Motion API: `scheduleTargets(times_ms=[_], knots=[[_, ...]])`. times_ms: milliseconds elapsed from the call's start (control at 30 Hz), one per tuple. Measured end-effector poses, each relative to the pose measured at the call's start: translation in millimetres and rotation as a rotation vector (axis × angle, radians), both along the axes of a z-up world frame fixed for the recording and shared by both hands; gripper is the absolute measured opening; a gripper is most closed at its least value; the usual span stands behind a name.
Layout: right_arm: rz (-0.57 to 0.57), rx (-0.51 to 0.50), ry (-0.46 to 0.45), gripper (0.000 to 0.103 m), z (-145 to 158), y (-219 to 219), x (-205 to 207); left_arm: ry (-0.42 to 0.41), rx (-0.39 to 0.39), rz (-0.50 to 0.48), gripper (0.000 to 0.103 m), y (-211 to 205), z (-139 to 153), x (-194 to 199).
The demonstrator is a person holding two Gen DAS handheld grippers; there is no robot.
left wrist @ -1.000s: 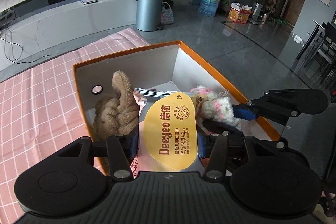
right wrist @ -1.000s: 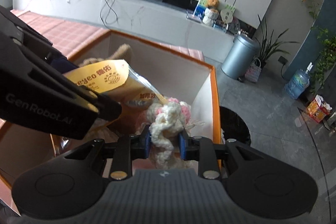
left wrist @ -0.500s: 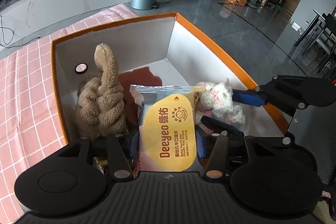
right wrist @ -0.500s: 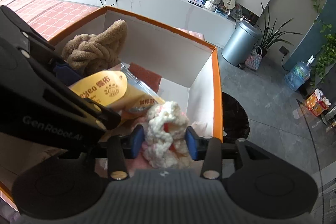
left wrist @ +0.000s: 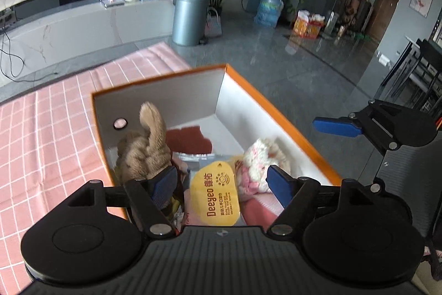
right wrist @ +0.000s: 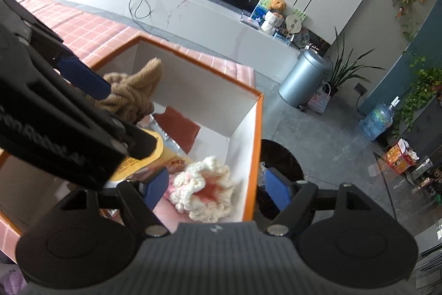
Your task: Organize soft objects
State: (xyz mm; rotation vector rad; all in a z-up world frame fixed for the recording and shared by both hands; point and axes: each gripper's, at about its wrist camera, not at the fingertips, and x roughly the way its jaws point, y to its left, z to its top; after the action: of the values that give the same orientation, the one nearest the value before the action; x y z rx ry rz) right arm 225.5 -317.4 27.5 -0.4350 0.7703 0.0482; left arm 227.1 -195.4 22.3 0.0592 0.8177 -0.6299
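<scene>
An orange-rimmed white box [left wrist: 276,107] holds a brown knotted plush [left wrist: 146,145], a red-brown cloth [left wrist: 187,140], a yellow-labelled wet wipes pack [left wrist: 218,192] and a white-pink crochet piece [left wrist: 262,156]. My left gripper [left wrist: 221,183] hovers over the pack; its jaws are opening and its pads stand clear of the pack. A blue finger [left wrist: 337,127] of my right gripper reaches in from the right. In the right wrist view my right gripper [right wrist: 215,187] is opening above the crochet piece [right wrist: 204,187] without touching it. Its right pad is outside the box wall [right wrist: 255,134].
The box rests on a pink checked tablecloth [left wrist: 41,134]. A dark round surface [right wrist: 279,156] lies just beyond the box's right wall. A grey bin [left wrist: 189,15], a water bottle [left wrist: 268,10] and a long white cabinet [left wrist: 83,29] stand farther off.
Both grippers opened wide and rose a little. The left let go of the wipes pack and the right let go of the crochet piece; both now lie in the box.
</scene>
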Motion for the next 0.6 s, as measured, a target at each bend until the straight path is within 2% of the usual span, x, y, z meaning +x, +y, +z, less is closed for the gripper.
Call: scheduleTargets(times_ms=[67, 200, 433, 600], knots=[[-0.012, 0.015, -0.023, 0.086, 11, -1, -6, -0.042, -0.022, 0.009, 0.087, 4, 9, -8], [-0.033, 0.055, -0.089, 0.087, 32, 2, -26, -0.142, -0.075, 0.029, 0.087, 9, 25, -20], [-0.128, 0.105, -0.249, 0.096, 58, 19, -67, -0.293, -0.144, 0.101, 0.087, 37, 46, -51], [-0.200, 0.179, -0.360, 0.100, 58, 39, -100, -0.375, -0.128, 0.176, 0.087, 64, 55, -75]])
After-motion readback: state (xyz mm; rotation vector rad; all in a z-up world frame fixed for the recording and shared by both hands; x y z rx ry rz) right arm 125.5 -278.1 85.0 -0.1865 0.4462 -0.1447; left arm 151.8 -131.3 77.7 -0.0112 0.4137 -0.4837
